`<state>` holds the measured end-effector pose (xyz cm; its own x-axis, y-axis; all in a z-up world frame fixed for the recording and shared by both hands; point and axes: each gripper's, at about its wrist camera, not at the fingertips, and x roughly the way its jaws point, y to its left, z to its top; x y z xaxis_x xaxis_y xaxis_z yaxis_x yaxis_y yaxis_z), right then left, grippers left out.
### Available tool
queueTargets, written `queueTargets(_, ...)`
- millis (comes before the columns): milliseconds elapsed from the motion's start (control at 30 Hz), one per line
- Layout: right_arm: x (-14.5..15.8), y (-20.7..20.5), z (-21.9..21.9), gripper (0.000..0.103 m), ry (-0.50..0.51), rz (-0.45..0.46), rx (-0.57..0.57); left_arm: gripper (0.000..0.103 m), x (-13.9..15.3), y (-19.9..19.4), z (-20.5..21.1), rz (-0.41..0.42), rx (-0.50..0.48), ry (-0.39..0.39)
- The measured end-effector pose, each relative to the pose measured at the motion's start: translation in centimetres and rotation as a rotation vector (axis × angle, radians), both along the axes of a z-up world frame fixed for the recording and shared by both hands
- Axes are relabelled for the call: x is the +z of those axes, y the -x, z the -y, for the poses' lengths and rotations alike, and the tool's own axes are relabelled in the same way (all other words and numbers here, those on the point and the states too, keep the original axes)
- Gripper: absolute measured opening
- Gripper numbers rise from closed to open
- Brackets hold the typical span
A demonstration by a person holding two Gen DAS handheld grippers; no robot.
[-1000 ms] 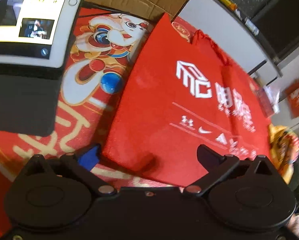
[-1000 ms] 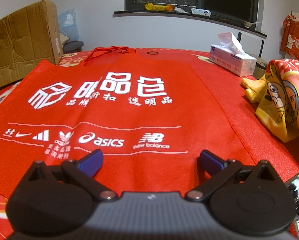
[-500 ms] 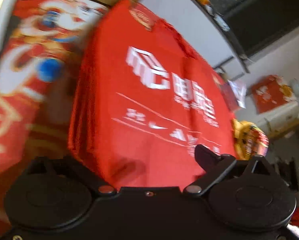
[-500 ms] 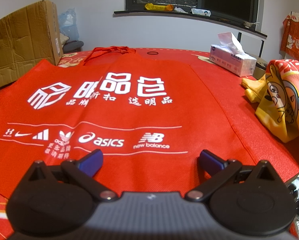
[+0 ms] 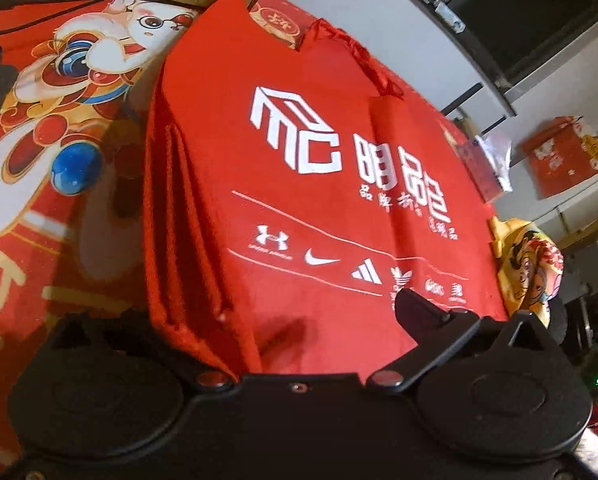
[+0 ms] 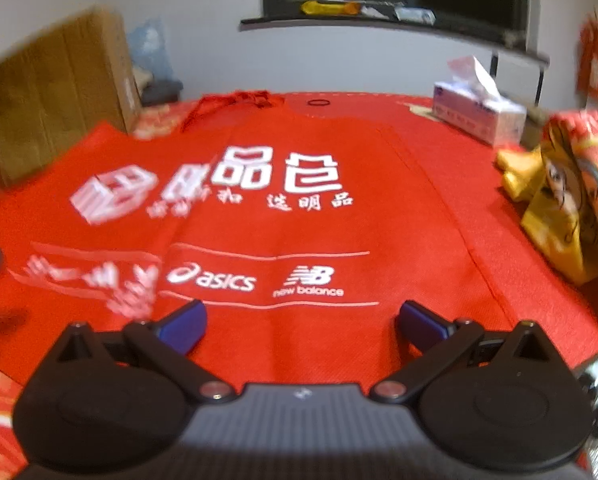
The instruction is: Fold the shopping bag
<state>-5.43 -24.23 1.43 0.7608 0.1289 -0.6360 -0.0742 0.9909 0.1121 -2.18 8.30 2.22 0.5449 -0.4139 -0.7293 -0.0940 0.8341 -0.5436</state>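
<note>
Across red tabletop (image 6: 539, 280), red shopping bag (image 6: 299, 220) lies flat; right gripper (image 6: 299, 320) fingers spread above near edge; left gripper (image 5: 299, 320) lifts bag's corner, grip unclear.

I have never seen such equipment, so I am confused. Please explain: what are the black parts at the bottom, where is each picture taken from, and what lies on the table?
No robot here: a person holds a pair of tongs in each hand, and a wide-angle camera on each looks forward along its two fingers. The black parts are those tongs. One picture is from the left tongs, the other from the right tongs. On the red printed tablecloth lies a red shopping bag, to be folded, with a tissue box and a yellow cloth nearby. The right tongs are open and hold nothing. The left tongs look open too; the bag's edge drapes over one finger, hiding it.
</note>
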Motion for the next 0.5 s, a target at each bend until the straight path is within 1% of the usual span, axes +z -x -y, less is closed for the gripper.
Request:
queueTargets(67, 1.3, 0.4, 1.8, 0.102, -0.160, -0.015, -0.028, 0.102, 0.2, -0.2, 0.2, -0.017, 0.014, -0.020)
queueTargets(100, 2.0, 0.6, 2.9, 0.102, -0.283, -0.036, -0.036, 0.102, 0.3, -0.2, 0.5, -0.025, 0.028, -0.035)
queueTargets(167, 2.7, 1.3, 4.5, 0.102, -0.481, -0.081, -0.043, 0.102, 0.4, -0.2, 1.0, -0.030, 0.051, -0.066)
queueTargets(233, 2.8, 2.2, 5.1, 0.102, -0.640, -0.139, -0.041, 0.102, 0.4, -0.1, 1.4, -0.025, 0.061, -0.093)
queueTargets(267, 2.7, 2.6, 5.1, 0.102, -0.692, -0.171, -0.032, 0.102, 0.4, -0.1, 1.7, -0.019, 0.061, -0.111)
queueTargets(300, 2.4, 3.1, 4.9, 0.102, -0.735, -0.206, -0.027, 0.102, 0.5, 0.0, 1.9, -0.016, 0.060, -0.133)
queueTargets(367, 1.7, 3.9, 4.2, 0.102, -0.770, -0.257, -0.021, 0.102, 0.6, -0.1, 2.4, -0.017, 0.061, -0.199)
queueTargets(433, 1.1, 4.5, 3.4, 0.102, -0.764, -0.293, -0.015, 0.102, 0.7, -0.2, 2.8, -0.024, 0.063, -0.264)
queueTargets(500, 0.7, 4.9, 2.7, 0.102, -0.752, -0.304, -0.017, 0.102, 0.7, -0.2, 3.0, -0.033, 0.059, -0.331)
